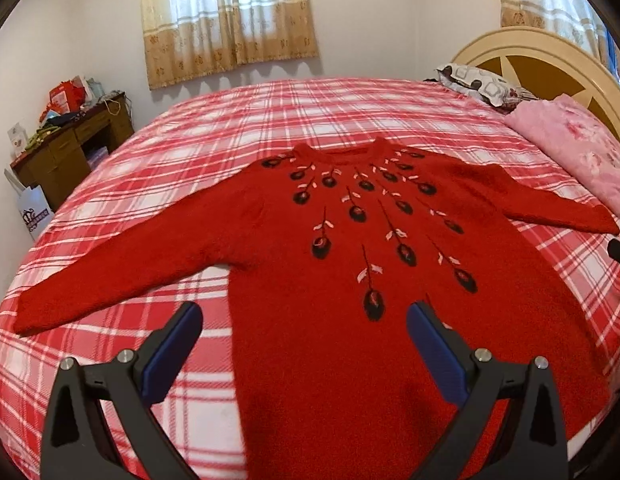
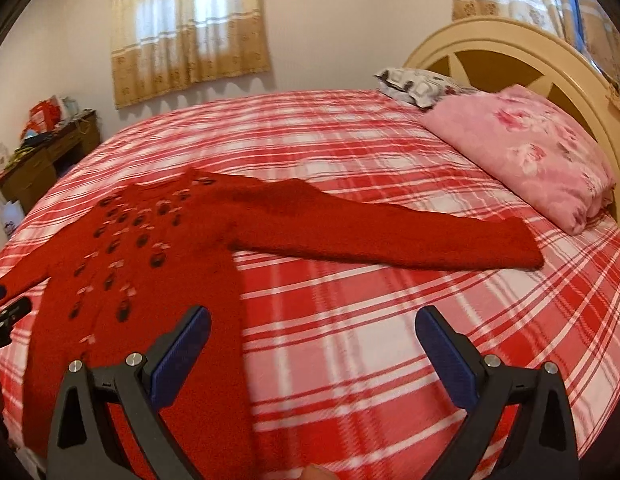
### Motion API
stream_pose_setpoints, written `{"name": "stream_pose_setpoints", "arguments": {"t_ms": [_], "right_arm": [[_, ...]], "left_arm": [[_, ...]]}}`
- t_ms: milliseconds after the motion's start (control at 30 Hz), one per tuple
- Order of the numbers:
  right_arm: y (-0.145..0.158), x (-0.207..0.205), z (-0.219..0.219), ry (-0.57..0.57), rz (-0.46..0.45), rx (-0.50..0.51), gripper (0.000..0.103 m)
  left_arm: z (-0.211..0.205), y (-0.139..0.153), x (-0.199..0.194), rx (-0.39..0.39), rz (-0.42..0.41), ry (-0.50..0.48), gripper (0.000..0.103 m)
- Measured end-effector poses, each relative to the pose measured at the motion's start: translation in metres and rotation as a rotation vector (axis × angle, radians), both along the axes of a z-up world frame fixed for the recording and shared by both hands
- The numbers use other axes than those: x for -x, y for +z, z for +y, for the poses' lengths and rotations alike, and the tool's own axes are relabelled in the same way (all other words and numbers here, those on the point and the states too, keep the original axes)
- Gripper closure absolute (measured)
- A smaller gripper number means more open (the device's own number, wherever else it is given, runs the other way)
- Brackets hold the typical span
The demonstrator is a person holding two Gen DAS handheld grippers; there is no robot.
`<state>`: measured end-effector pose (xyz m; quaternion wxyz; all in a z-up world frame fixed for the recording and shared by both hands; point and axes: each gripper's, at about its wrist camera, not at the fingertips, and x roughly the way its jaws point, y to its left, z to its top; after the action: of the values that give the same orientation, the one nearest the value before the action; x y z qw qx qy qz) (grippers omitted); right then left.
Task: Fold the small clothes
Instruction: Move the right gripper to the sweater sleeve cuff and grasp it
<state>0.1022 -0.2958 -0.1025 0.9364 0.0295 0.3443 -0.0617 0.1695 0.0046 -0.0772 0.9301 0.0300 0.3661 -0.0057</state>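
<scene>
A small red knitted sweater [image 1: 349,264] with black and pink embroidered flowers lies flat and face up on the bed, both sleeves spread out. In the right wrist view the sweater [image 2: 158,240] lies to the left, its right sleeve [image 2: 389,236] reaching toward the pillows. My left gripper [image 1: 304,320] is open and empty, above the sweater's lower body near its left edge. My right gripper [image 2: 313,324] is open and empty, above the bedspread just right of the sweater's body, below the sleeve. The tip of the left gripper shows at the left edge of the right wrist view [image 2: 6,312].
The bed carries a red and white plaid spread [image 1: 270,120]. A pink floral pillow [image 2: 521,152] and a patterned pillow [image 2: 417,84] lie by the cream headboard [image 2: 509,48]. A cluttered wooden desk [image 1: 70,144] stands at the far left by the wall.
</scene>
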Motion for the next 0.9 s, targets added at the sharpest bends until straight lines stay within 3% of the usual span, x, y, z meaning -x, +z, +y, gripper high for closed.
{"name": "stream_pose_setpoints", "arguments": {"t_ms": [367, 667, 900], "right_arm": [[-0.010, -0.037, -0.107, -0.203, 0.057, -0.047, 0.001], [-0.019, -0.055, -0.201, -0.376, 0.104, -0.175, 0.002], [-0.030, -0.068, -0.256, -0.450, 0.166, -0.268, 0.028]], "left_arm": [[-0.011, -0.022, -0.036, -0.016, 0.057, -0.007, 0.000], [-0.008, -0.026, -0.062, -0.024, 0.050, 0.019, 0.000], [0.001, -0.030, -0.074, -0.027, 0.059, 0.044, 0.000]]}}
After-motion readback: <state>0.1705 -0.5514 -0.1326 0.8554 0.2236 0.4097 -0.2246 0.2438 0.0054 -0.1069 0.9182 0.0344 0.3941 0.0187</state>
